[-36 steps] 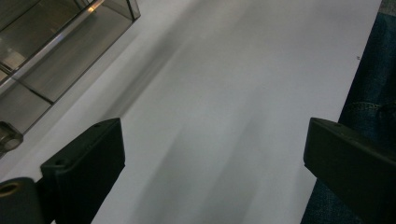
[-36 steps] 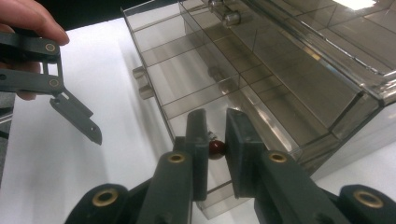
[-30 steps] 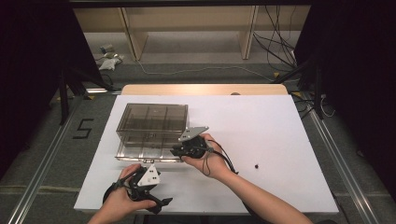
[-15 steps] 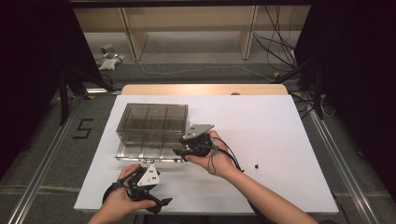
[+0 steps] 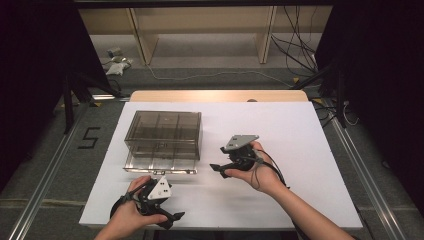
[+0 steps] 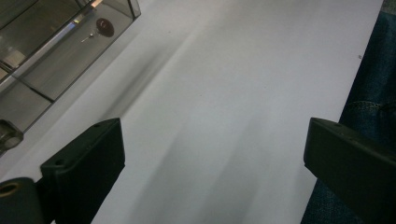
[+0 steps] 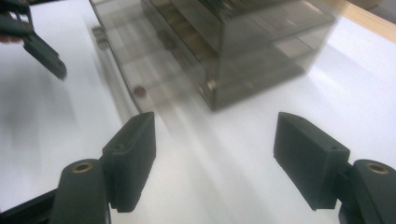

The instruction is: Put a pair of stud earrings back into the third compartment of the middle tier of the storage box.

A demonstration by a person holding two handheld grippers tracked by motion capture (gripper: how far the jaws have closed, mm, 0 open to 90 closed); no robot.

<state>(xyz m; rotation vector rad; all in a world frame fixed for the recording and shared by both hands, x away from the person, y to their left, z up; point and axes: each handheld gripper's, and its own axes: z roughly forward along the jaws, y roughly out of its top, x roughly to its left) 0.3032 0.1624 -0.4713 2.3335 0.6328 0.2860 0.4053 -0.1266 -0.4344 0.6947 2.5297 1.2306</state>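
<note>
Drawer box, smoky clear plastic, sits ahead-left of my right gripper, bottom drawer pulled out. My right jaws have just been opening, nothing between them. My left gripper: jaws wide, empty, box well ahead.

My high view looks forward and down over the whole table. Both gripper views ride low and close over it, and each shares the smoky drawer box with it.
</note>
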